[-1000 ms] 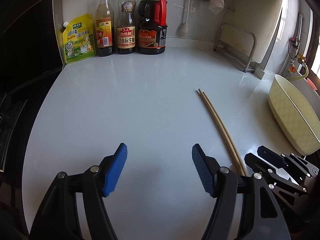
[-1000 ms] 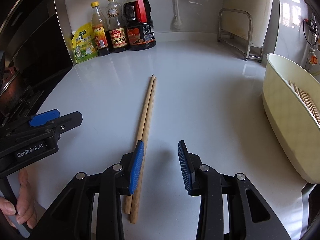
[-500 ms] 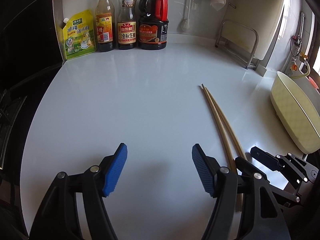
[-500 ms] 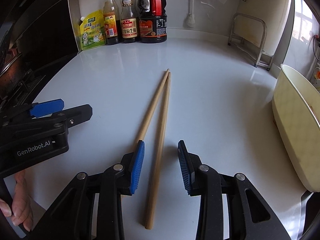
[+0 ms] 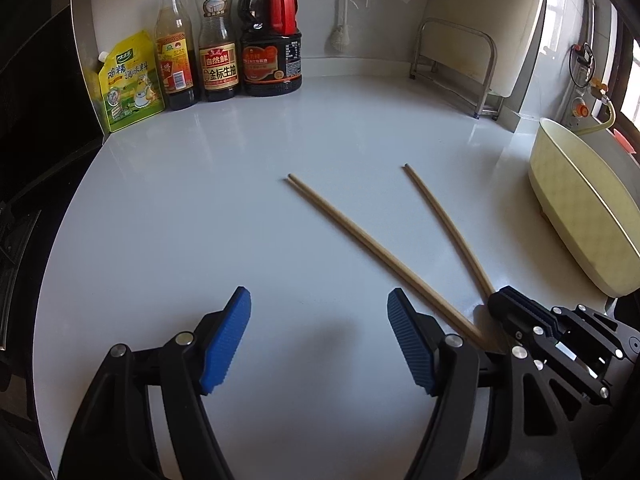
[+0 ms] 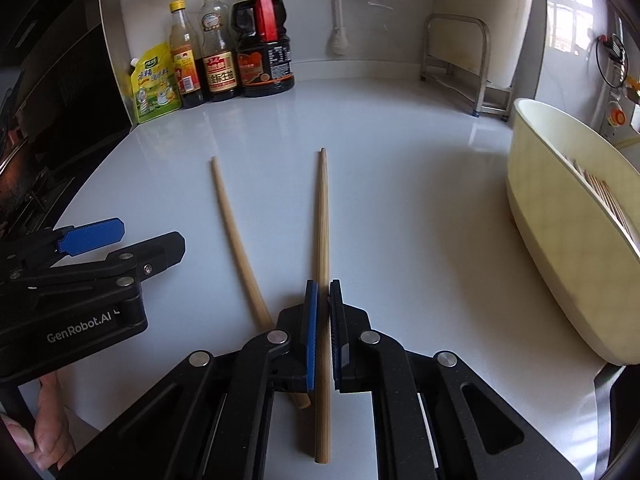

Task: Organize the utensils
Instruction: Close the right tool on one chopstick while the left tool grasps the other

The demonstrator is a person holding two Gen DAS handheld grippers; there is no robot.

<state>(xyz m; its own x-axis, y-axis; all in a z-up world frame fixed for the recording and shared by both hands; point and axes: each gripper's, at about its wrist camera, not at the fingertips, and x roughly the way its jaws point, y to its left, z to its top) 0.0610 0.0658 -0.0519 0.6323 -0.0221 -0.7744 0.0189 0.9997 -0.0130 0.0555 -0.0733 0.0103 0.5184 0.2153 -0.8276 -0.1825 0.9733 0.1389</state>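
Gripping: right claw (image 6: 323,320), jaws just closed, pinches one chopstick (image 6: 322,216) on the desk (image 6: 400,200).
Left claw (image 5: 318,336): wide apart, empty.
Other chopstick (image 6: 236,240): loose, beside it.

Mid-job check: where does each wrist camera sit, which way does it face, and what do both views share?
Left wrist: sits behind the open left claw, looking down across the white counter; the right claw shows at lower right.
Right wrist: sits behind the right claw, shut on one chopstick; the left claw and a hand show at left.
Shared: both chopsticks, sauce bottles, cream basket.
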